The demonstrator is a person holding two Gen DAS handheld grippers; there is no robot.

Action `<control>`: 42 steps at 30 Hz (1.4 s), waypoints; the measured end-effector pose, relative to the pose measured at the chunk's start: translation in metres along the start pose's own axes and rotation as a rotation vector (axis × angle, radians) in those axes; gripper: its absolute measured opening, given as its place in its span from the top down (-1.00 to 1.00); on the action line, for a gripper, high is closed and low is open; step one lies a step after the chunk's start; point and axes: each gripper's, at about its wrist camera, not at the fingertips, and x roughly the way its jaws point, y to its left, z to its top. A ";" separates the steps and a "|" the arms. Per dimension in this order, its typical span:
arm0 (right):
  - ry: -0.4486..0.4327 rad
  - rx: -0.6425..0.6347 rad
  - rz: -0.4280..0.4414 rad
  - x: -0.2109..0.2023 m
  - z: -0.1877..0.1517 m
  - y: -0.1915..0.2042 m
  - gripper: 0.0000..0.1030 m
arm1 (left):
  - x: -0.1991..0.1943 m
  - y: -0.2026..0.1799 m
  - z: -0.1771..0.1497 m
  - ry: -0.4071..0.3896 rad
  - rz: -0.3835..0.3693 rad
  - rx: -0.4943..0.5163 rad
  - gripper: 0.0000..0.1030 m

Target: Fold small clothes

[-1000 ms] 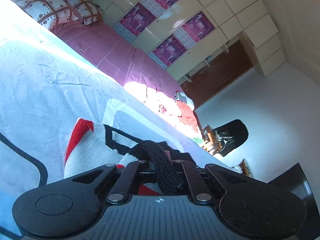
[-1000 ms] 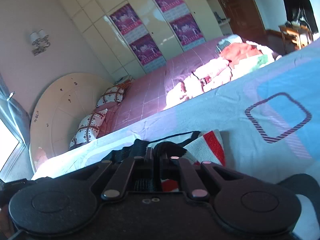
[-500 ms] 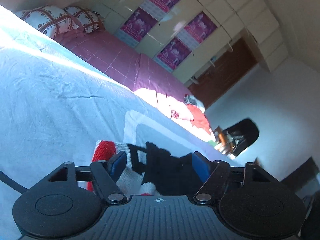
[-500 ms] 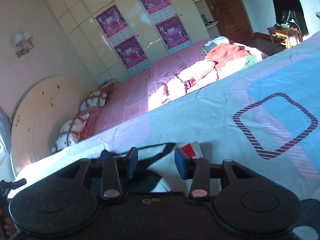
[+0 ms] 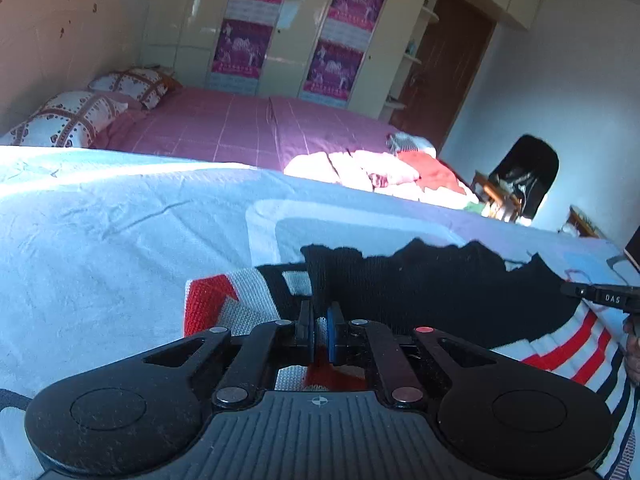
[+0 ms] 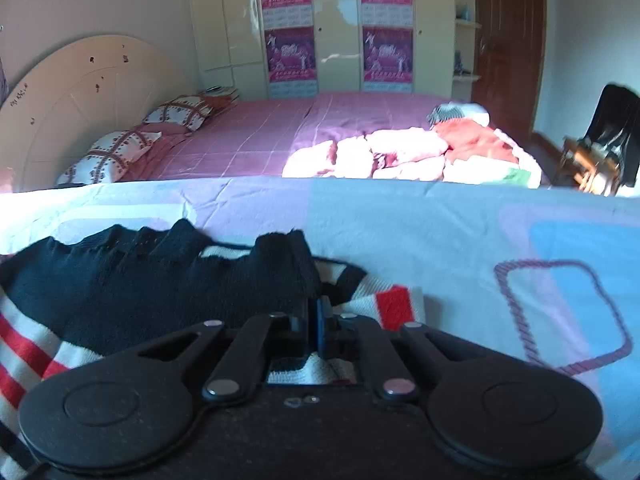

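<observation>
I had the left gripper [image 5: 319,330] clenched on the black hem of the knitted sweater [image 5: 440,292], and the right gripper [image 6: 313,322] clenched on that hem's other end. The sweater lay on the blue-patterned bedsheet [image 6: 460,240], near its front edge, hem raised between both grippers.

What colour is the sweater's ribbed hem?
Black hem, on a white sweater with red stripes; clearest in the right wrist view.
</observation>
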 end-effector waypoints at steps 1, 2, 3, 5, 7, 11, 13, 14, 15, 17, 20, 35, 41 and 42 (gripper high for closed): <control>-0.034 0.008 0.005 -0.004 0.001 -0.001 0.91 | -0.007 0.001 -0.002 -0.037 0.007 -0.010 0.90; -0.066 0.016 0.007 -0.008 0.002 -0.003 0.91 | -0.011 0.002 -0.003 -0.077 0.014 -0.023 0.90; -0.093 0.023 0.008 -0.011 0.002 -0.005 0.91 | -0.015 0.003 -0.005 -0.108 0.024 -0.039 0.90; -0.126 0.030 -0.001 -0.010 0.003 -0.009 0.91 | -0.019 0.006 -0.007 -0.153 0.036 -0.062 0.90; -0.139 0.039 -0.004 -0.006 0.004 -0.011 0.91 | -0.018 0.006 -0.008 -0.166 0.061 -0.058 0.90; 0.007 0.058 -0.062 0.028 -0.004 -0.014 0.87 | 0.018 0.013 -0.011 0.019 0.106 -0.084 0.88; 0.005 0.078 -0.062 0.025 0.000 -0.015 0.71 | 0.018 0.018 -0.006 0.038 0.107 -0.114 0.82; -0.013 0.087 -0.072 0.018 0.001 -0.016 0.60 | 0.017 0.019 -0.004 0.044 0.105 -0.113 0.81; -0.043 0.087 -0.088 0.008 0.002 -0.016 0.60 | 0.010 0.017 -0.005 0.023 0.130 -0.108 0.81; -0.105 0.061 -0.057 -0.020 0.000 -0.011 0.64 | -0.012 0.010 -0.006 -0.046 0.173 -0.078 0.75; -0.106 -0.053 0.070 -0.040 -0.005 0.019 0.63 | -0.032 -0.018 -0.009 -0.117 0.144 -0.026 0.74; 0.000 -0.197 -0.045 -0.030 -0.038 0.011 0.75 | -0.016 -0.045 -0.050 -0.010 0.118 0.204 0.11; -0.094 -0.174 -0.004 -0.067 -0.037 0.023 0.59 | -0.036 -0.070 -0.036 -0.055 0.158 0.179 0.04; -0.117 -0.147 0.050 -0.077 -0.037 0.034 0.56 | -0.042 -0.082 -0.035 -0.066 0.128 0.170 -0.01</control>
